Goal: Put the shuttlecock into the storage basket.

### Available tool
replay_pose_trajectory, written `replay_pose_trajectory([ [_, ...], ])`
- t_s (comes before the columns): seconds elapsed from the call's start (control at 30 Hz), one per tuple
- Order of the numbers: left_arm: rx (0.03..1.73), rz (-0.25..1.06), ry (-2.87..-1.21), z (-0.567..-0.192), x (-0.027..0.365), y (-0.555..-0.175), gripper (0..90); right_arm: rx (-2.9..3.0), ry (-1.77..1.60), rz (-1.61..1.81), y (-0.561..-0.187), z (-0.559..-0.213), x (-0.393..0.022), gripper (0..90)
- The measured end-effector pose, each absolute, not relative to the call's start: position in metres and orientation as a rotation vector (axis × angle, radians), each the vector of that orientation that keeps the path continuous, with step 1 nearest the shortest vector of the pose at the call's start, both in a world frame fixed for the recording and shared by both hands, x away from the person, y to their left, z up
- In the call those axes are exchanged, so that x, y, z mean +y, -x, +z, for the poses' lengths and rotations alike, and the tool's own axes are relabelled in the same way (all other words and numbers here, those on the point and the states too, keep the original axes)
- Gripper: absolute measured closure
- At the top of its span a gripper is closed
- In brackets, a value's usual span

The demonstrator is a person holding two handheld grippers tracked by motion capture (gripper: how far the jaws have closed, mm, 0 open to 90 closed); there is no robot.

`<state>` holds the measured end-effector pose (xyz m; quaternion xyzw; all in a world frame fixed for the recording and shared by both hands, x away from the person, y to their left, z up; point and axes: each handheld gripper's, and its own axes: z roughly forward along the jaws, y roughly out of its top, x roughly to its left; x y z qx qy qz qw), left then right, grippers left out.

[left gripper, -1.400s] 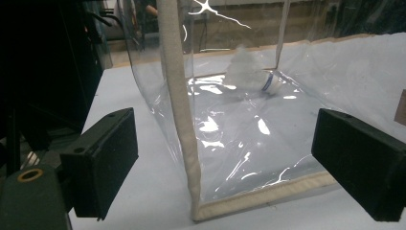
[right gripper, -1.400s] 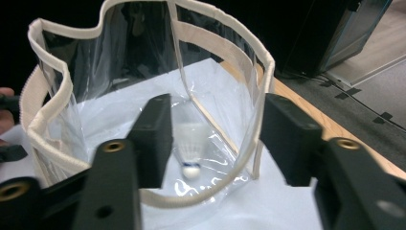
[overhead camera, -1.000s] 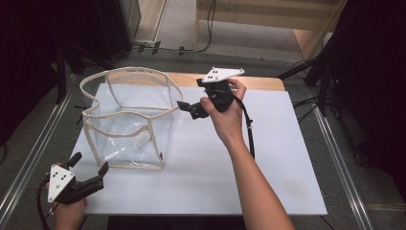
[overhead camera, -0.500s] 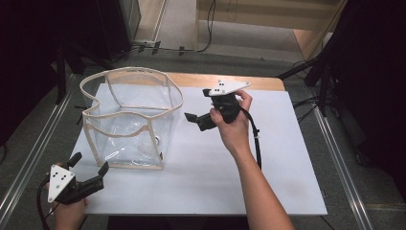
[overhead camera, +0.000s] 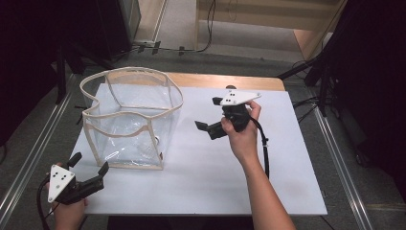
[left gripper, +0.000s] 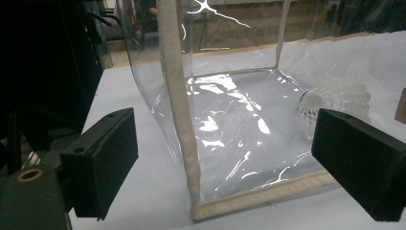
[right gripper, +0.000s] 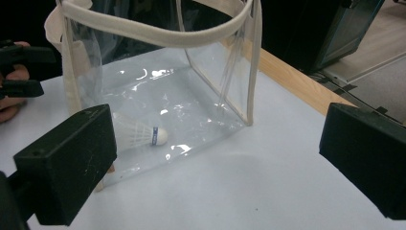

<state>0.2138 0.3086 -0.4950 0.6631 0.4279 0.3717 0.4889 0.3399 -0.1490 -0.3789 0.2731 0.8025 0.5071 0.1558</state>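
My right gripper (overhead camera: pixel 209 128) has drawn back from the clear bag (overhead camera: pixel 129 120), fingers wide and empty; my left gripper (overhead camera: pixel 88 171), likewise agape, waits at its near corner. Inside lies the shuttlecock (right gripper: pixel 139 136); nudging the flimsy wall could tip the bag across the desk (overhead camera: pixel 230 182)

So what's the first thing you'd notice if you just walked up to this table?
Probably the big see-through bag with cream edging, standing open on the left part of the white table. A white shuttlecock lies on its side on the bag's floor. Then the two black grippers: the left gripper at the table's near left corner, jaws apart, and the right gripper held above the middle of the table, pointing at the bag, also open.
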Motion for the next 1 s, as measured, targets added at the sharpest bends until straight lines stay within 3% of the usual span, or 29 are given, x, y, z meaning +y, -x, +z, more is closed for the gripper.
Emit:
replay_pose_trajectory([
  [1.0, 1.042, 0.903, -1.612, -0.495, 0.309, -0.214, 9.2, 2.272, -0.858, 1.454, -0.316, -0.413, -0.186, 0.0],
])
